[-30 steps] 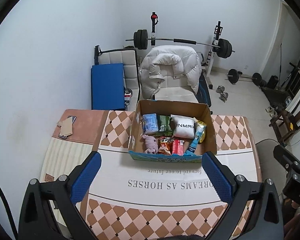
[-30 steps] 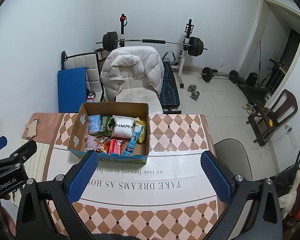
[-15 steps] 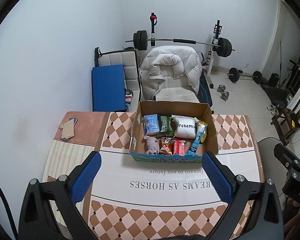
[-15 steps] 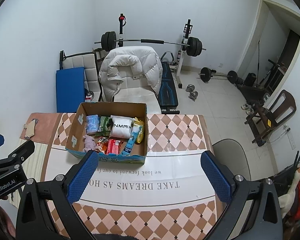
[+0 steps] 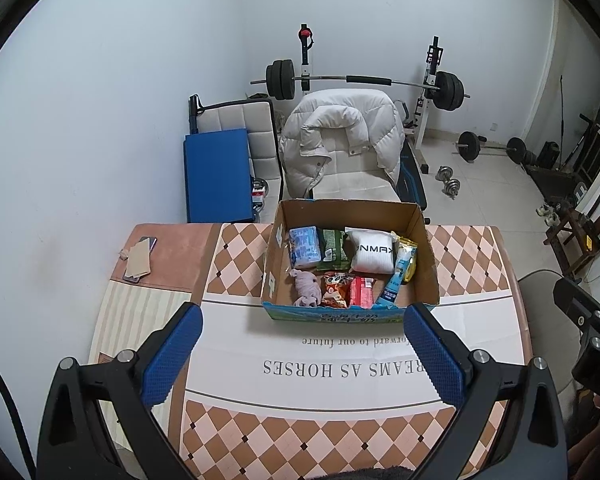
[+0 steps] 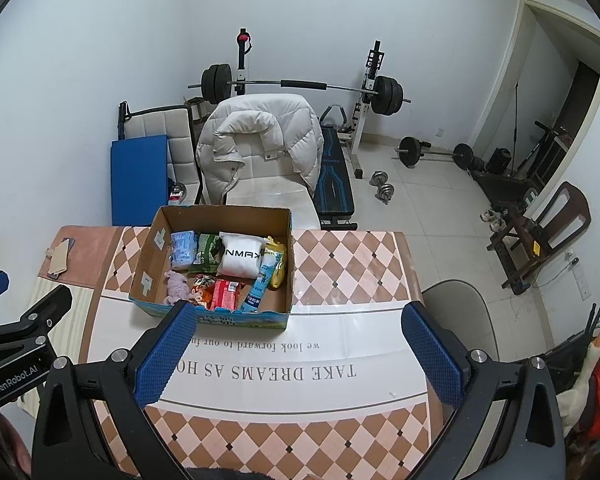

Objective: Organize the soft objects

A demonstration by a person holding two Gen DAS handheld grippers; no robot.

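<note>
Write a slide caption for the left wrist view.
Open left gripper hovers above the table, facing a cardboard box of soft items.

Left gripper (image 5: 300, 340) with black angular frame, blue textured finger pads (image 5: 172, 354), silver screws, right gripper (image 6: 296, 340) alike, white "GenRobot.AI" marking at lower left of the right wrist view

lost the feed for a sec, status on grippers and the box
Left gripper open, empty, above the table. Right gripper open, empty. Cardboard box on table, soft items inside, untouched. Nothing blocking the approach.

The cardboard box (image 5: 350, 312) near wall hides the packets' lower ends; its printed label is unreadable
</note>
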